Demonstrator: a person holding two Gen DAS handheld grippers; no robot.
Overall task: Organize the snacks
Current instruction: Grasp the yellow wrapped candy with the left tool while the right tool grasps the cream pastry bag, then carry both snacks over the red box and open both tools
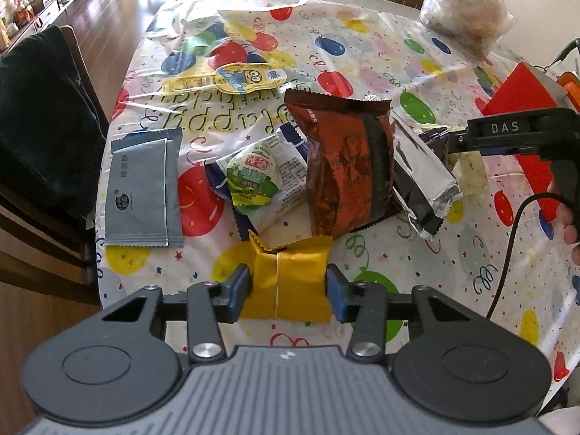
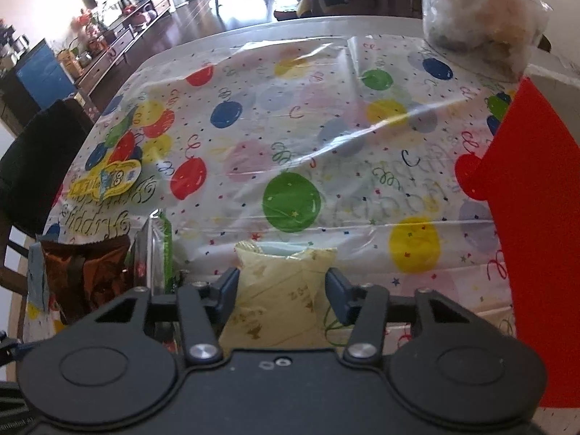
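Now both angled steeply down: left tongs (image 1: 288, 286) clamped on yellow packet (image 1: 290, 282), right tongs (image 2: 282, 288) on cream packet (image 2: 279, 290)

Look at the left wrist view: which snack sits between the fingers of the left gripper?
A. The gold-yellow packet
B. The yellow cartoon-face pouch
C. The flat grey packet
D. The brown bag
A: the gold-yellow packet sits between the fingers of the left gripper, while the grey packet, brown bag and cartoon-face pouch lie farther off on the table.
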